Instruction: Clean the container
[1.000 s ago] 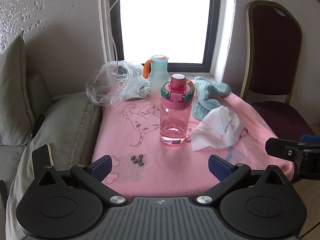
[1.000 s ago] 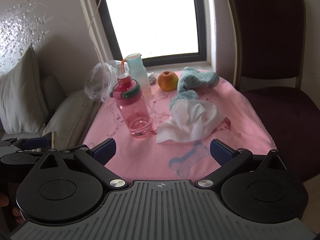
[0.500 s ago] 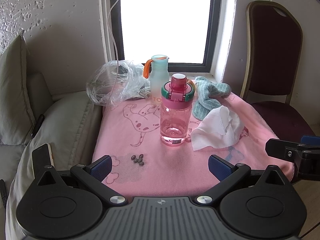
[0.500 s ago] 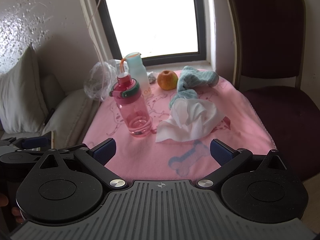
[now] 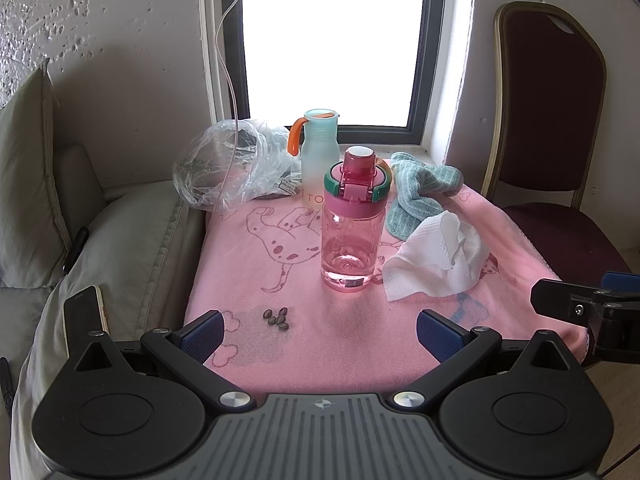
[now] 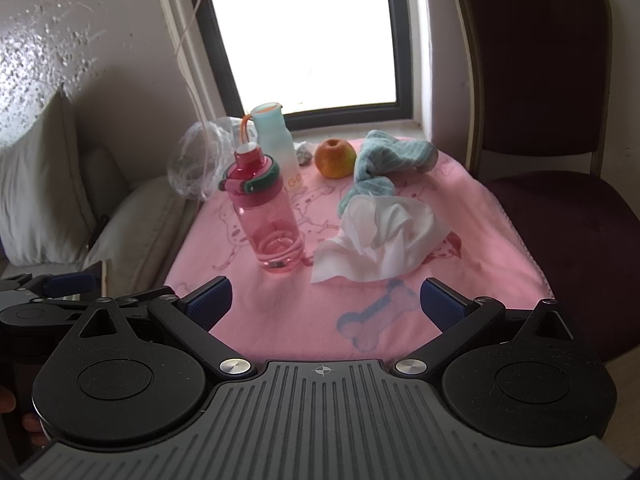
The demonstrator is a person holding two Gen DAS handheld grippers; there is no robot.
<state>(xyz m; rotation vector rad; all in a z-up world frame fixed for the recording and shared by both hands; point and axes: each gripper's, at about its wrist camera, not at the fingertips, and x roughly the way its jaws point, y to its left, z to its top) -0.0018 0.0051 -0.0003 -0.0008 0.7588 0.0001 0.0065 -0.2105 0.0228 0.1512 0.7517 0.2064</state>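
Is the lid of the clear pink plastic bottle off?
No, the clear pink plastic bottle stands upright on the pink blanket with its pink-and-green lid on.

The frosted bottle (image 5: 320, 160) behind the pink bottle (image 5: 352, 224) shows the orange letters "TO" in the left view, "GO" in the right; the rest is hidden.

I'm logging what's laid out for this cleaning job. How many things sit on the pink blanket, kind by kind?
Bottles: 2, pink bottle and pale bottle
Cloths: 2, white cloth and teal towel
Apple: 1
Plastic bag: 1
Seeds: 1 cluster
Total: 7
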